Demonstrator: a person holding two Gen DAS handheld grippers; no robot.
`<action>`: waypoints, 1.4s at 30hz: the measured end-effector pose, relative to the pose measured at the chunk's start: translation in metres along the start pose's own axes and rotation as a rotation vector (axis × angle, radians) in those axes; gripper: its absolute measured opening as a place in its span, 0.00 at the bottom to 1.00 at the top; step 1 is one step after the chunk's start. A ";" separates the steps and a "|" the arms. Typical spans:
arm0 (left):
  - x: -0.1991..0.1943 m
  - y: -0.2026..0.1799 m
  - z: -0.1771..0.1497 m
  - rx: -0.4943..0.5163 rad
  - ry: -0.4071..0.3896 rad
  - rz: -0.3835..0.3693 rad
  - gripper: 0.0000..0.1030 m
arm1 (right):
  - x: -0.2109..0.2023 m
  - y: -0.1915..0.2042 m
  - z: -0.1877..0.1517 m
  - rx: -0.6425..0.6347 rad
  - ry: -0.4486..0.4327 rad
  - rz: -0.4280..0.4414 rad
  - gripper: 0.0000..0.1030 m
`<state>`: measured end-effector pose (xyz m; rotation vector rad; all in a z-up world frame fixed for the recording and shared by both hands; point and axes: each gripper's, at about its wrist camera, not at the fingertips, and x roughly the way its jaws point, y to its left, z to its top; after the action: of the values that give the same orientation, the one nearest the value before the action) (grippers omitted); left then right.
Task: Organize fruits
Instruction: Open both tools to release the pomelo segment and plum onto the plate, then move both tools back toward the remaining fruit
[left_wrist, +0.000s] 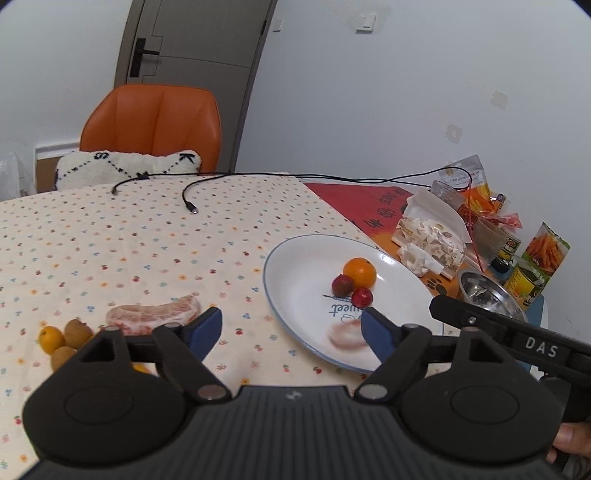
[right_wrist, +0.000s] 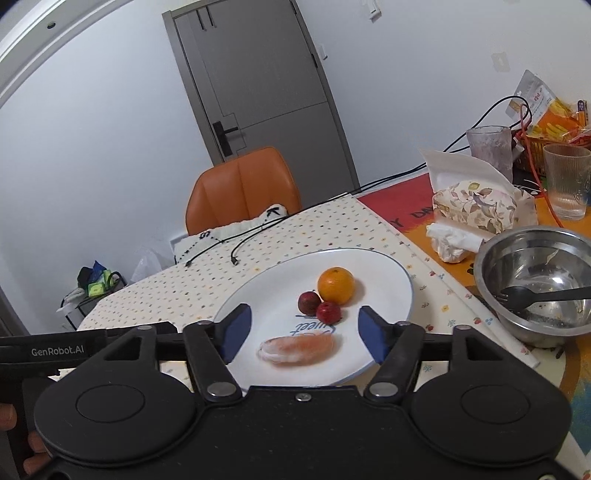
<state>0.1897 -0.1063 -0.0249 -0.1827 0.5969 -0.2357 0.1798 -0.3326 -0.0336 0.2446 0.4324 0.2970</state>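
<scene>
My left gripper (left_wrist: 291, 326) hides some table fruit; both it and the right gripper (right_wrist: 304, 330) gape empty. Pomelo segment (right_wrist: 298, 349) (blurred) lies on the plate (right_wrist: 388, 273), floral tablecloth (left_wrist: 147, 251) beneath.

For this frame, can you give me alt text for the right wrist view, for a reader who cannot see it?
The open right gripper hovers over a white plate holding an orange, two small red fruits and a pink pomelo segment. The plate sits on a dotted tablecloth, with a steel bowl to its right and an orange chair behind.
</scene>
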 end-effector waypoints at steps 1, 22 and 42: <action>-0.002 0.000 -0.001 0.002 -0.002 0.001 0.81 | -0.001 0.001 0.000 0.001 -0.002 0.002 0.70; -0.067 0.053 -0.006 -0.093 -0.064 0.081 0.83 | -0.019 0.047 -0.006 -0.061 -0.006 0.084 0.82; -0.128 0.096 -0.011 -0.119 -0.158 0.200 0.83 | -0.021 0.097 -0.014 -0.144 0.019 0.131 0.94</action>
<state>0.0969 0.0194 0.0114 -0.2521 0.4679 0.0080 0.1338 -0.2474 -0.0096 0.1293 0.4123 0.4568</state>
